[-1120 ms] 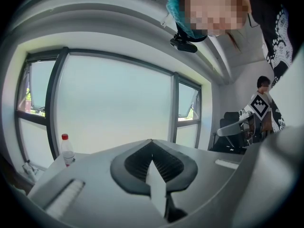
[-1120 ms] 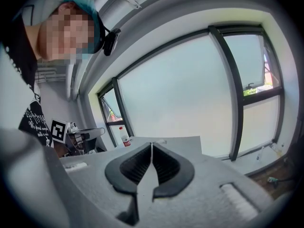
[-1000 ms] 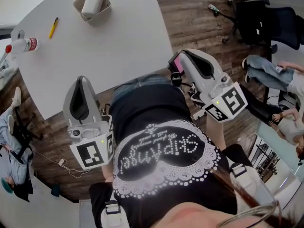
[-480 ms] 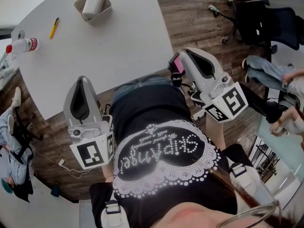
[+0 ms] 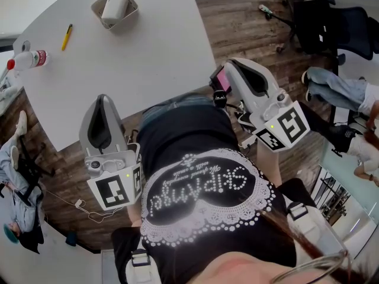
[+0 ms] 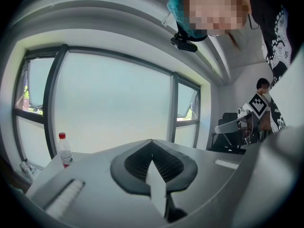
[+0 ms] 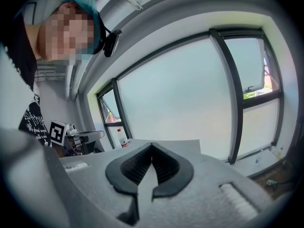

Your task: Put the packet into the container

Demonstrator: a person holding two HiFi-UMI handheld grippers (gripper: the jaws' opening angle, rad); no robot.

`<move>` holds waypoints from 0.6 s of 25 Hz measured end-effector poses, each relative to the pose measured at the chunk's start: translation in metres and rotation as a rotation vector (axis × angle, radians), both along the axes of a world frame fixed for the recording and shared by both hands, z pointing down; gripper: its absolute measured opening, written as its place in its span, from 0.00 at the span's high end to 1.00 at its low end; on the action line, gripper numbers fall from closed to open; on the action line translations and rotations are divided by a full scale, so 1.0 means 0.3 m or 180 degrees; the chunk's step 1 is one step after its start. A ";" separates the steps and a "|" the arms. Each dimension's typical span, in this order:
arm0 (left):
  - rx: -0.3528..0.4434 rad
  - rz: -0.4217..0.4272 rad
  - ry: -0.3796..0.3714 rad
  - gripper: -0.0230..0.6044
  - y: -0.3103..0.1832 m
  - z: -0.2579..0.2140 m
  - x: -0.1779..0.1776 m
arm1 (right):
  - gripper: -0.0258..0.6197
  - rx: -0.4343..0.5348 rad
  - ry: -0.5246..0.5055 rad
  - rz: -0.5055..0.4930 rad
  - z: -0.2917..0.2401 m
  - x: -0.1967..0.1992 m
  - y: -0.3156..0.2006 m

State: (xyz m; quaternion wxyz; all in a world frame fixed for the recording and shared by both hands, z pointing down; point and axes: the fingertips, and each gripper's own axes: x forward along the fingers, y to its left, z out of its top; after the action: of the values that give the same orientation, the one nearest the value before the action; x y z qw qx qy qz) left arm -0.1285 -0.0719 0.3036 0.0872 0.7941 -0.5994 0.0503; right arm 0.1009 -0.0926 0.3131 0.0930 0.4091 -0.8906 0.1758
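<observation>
The grey container (image 5: 131, 9) stands at the far side of the white table (image 5: 136, 58), and a white packet (image 5: 114, 5) lies inside it. My left gripper (image 5: 102, 98) is held low in front of the person's body, at the table's near edge, shut and empty. My right gripper (image 5: 228, 67) hangs off the table's right side over the wooden floor, also shut with nothing in it. In the left gripper view the left gripper (image 6: 152, 142) has its ribbed pads pressed together. The right gripper view shows the right gripper (image 7: 152, 146) the same way. Both are far from the container.
A yellow pen (image 5: 67, 35) and a red-capped bottle (image 5: 26, 58) lie at the table's left. The bottle (image 6: 65, 151) also shows in the left gripper view. An office chair (image 5: 320, 16) and seated people (image 5: 337, 90) are at the right.
Both grippers have stayed where they were, shut. Only the people on the floor at the right have shifted.
</observation>
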 end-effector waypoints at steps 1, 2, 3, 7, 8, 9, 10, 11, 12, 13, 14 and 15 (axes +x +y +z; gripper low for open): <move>-0.0002 0.0006 0.0000 0.96 -0.002 0.001 0.001 | 0.96 0.0000 0.0006 -0.0003 0.000 -0.001 -0.001; -0.0005 0.0012 0.0001 0.96 -0.003 0.001 0.002 | 0.96 -0.0001 0.0012 -0.0007 0.000 -0.002 -0.003; -0.0008 0.0017 0.0002 0.96 -0.006 0.002 0.002 | 0.96 -0.0002 0.0016 -0.0007 0.000 -0.003 -0.004; -0.0015 0.0035 0.0007 0.96 -0.020 0.005 0.002 | 0.96 -0.0020 0.0029 0.0017 0.005 0.000 -0.013; -0.0017 0.0037 0.0009 0.96 -0.025 0.006 0.001 | 0.96 -0.0026 0.0032 0.0024 0.006 0.000 -0.015; -0.0018 0.0041 0.0013 0.96 -0.029 0.006 0.001 | 0.96 -0.0032 0.0034 0.0030 0.007 0.000 -0.017; -0.0020 0.0046 0.0017 0.96 -0.032 0.006 0.001 | 0.96 -0.0038 0.0036 0.0037 0.007 0.001 -0.019; -0.0021 0.0052 0.0021 0.96 -0.036 0.005 0.002 | 0.96 -0.0044 0.0039 0.0043 0.007 0.002 -0.021; -0.0021 0.0057 0.0026 0.96 -0.039 0.004 0.003 | 0.96 -0.0049 0.0041 0.0048 0.008 0.003 -0.023; -0.0022 0.0061 0.0030 0.96 -0.042 0.004 0.003 | 0.96 -0.0054 0.0042 0.0051 0.009 0.004 -0.025; -0.0024 0.0062 0.0033 0.96 -0.044 0.005 0.003 | 0.96 -0.0059 0.0041 0.0051 0.012 0.004 -0.027; -0.0028 0.0062 0.0036 0.96 -0.046 0.006 0.002 | 0.96 -0.0067 0.0038 0.0052 0.017 0.004 -0.029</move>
State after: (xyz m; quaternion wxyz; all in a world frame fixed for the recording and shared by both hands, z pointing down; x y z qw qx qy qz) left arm -0.1279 -0.0858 0.3054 0.0935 0.7997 -0.5910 0.0493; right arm 0.1022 -0.1012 0.3181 0.1012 0.4163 -0.8847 0.1835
